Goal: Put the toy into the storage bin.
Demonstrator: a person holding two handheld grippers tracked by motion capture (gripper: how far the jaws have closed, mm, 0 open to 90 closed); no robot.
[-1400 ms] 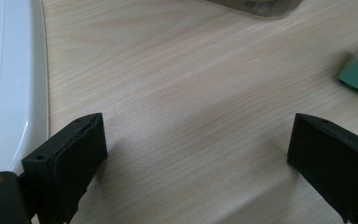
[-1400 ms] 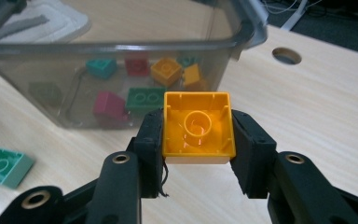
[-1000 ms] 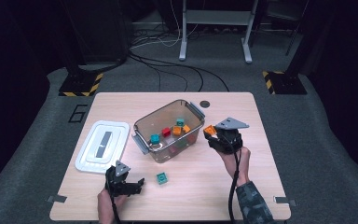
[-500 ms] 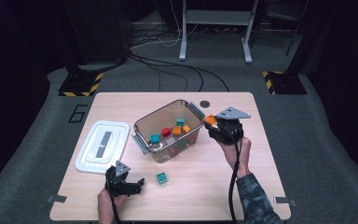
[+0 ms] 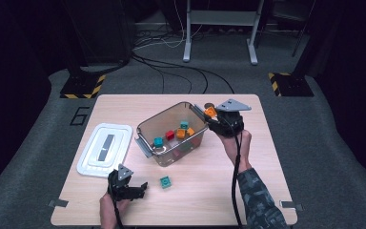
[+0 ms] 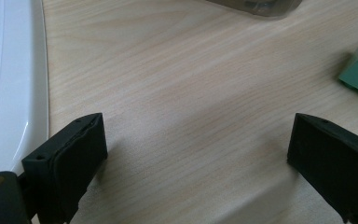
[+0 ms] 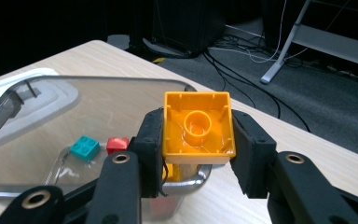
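My right gripper (image 7: 198, 154) clamps an orange block (image 7: 198, 127) above the clear bin (image 5: 171, 138), mid-frame, holding coloured blocks (image 5: 176, 133); my left gripper (image 6: 200, 158) gapes empty.

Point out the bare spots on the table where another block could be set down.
Free: the far-left table corner behind the lid, and the near-right stretch beside the sleeve. Crowded: the middle around the clear bin, and the near edge between the left gripper and teal block.

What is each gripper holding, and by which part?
The right gripper clamps an orange block by two opposite side walls, hollow underside facing the camera. The left gripper holds nothing, open above the table.
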